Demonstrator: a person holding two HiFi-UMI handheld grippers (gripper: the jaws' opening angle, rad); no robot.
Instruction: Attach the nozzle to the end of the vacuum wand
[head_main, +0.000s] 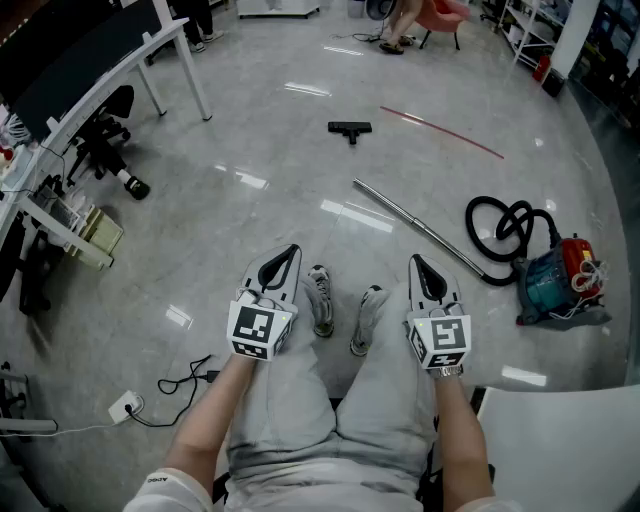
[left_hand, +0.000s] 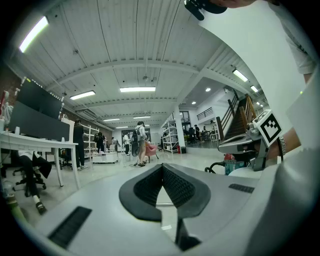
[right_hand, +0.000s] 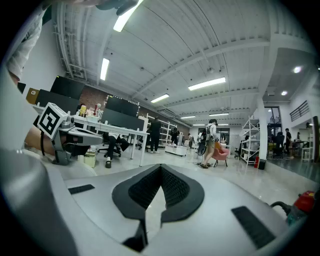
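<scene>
Metal wand (head_main: 420, 226) — diagonal, free end upper-left.

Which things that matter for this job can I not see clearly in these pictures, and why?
1. Nozzle: in the head view it is too far and too small to show its socket. It appears in neither gripper view.
2. Wand: in the head view its free end is too small to make out.
3. Vacuum cleaner: in the right gripper view it is cut off by the picture's edge.
</scene>
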